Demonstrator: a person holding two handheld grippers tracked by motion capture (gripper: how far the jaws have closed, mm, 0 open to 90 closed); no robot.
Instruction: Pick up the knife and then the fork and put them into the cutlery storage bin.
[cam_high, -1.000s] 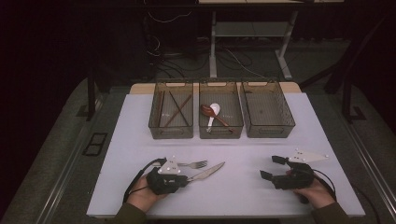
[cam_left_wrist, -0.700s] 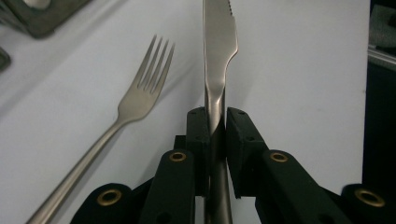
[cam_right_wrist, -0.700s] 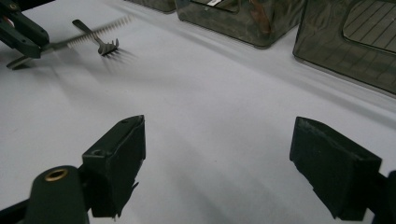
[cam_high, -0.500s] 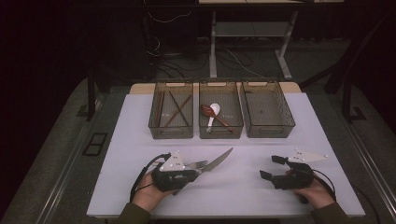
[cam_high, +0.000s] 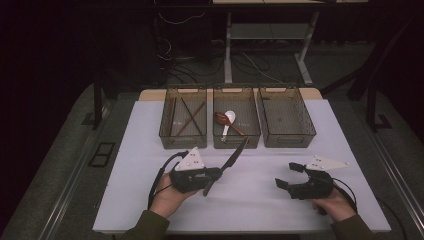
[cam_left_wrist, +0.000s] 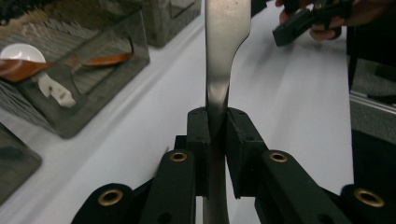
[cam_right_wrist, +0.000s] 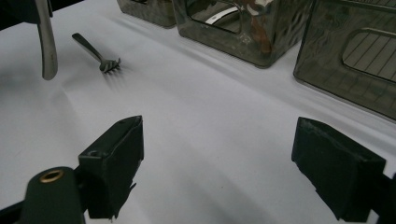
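Our left claw (cam_high: 212, 176) pinches the knife (cam_high: 227, 164) mid-handle, blade raised ahead toward the trays (cam_high: 236, 142), prob. for sorting. Fork (cam_right_wrist: 99, 57) lies on the table beside it. Right claw (cam_high: 287, 176) rests spread, w/ nothing between.

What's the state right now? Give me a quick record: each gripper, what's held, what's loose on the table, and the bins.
left gripper: shut on the knife, clamped near mid-length, blade angled up toward the bins
right gripper: open, nothing between the jaws, low over the white table
fork: lying loose on the table
left bin: chopsticks inside
middle bin: white spoon and brown spoon inside
right bin: nothing seen inside
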